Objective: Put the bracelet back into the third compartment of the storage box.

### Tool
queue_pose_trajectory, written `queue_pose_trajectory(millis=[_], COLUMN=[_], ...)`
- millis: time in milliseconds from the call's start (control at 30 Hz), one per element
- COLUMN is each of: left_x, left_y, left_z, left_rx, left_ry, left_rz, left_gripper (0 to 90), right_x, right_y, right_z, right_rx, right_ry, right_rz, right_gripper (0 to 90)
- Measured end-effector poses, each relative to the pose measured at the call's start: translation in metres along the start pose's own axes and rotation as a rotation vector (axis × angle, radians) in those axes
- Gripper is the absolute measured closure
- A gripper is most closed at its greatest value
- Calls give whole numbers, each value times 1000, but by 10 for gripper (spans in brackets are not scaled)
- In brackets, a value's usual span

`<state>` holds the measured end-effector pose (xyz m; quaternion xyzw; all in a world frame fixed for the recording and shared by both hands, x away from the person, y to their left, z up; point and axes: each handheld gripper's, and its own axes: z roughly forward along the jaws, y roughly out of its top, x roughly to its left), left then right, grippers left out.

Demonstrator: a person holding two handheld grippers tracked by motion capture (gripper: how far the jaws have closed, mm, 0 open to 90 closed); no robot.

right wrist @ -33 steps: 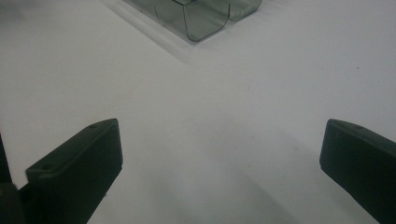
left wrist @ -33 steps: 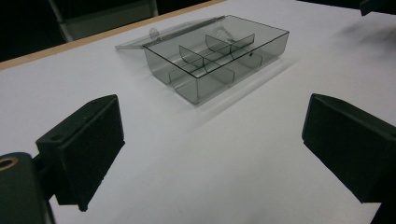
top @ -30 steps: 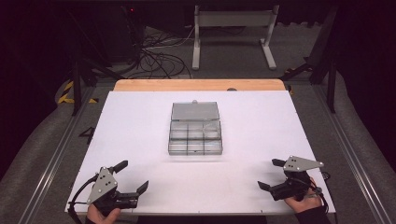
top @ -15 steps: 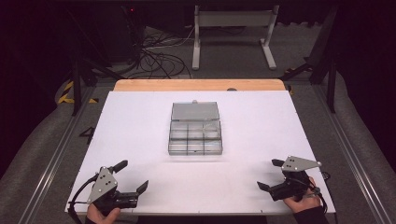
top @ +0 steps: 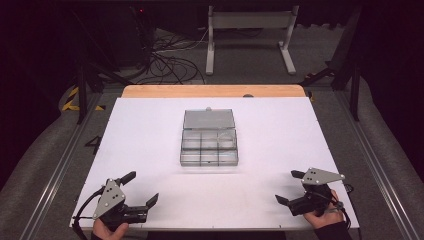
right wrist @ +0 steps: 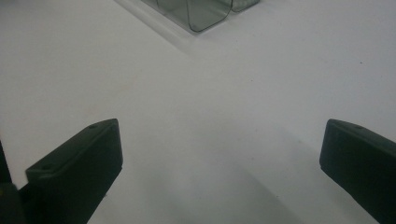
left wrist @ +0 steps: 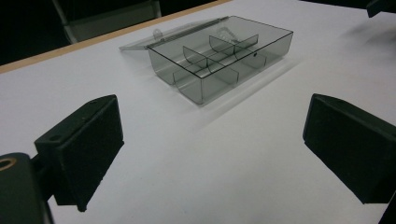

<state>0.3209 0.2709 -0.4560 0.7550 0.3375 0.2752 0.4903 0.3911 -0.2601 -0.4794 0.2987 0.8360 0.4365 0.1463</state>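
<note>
A clear grey plastic compartment box (top: 209, 146) lies mid-table with its lid (top: 208, 119) folded open behind it; its compartments look empty. In the left gripper view the box (left wrist: 224, 58) sits ahead, beyond the wide-apart jaws. My left gripper (top: 140, 189) rests open at the table's front left corner, held by a hand. At the front right, my right gripper (top: 289, 187) is open too, nothing between its jaws. The right gripper view catches just a corner of the box (right wrist: 201, 11) at the top.
The white table top (top: 140, 135) ends in a wooden strip (top: 210, 91) at the far edge. Beyond it are cables (top: 170, 55) on the floor and a white stand (top: 250, 30). Metal rails (top: 372, 160) run along both table sides.
</note>
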Motion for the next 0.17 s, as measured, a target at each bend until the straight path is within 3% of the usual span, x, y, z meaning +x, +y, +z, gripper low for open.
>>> queue_pose_trajectory(millis=[167], left_x=[-2], left_y=[0], left_z=[-2], left_rx=[-16], left_ry=[10], left_rz=[10], left_gripper=[75], right_x=[0], right_y=[0], right_z=[0], right_rx=[-3], right_ry=[-3], right_rz=[-3], right_gripper=[0])
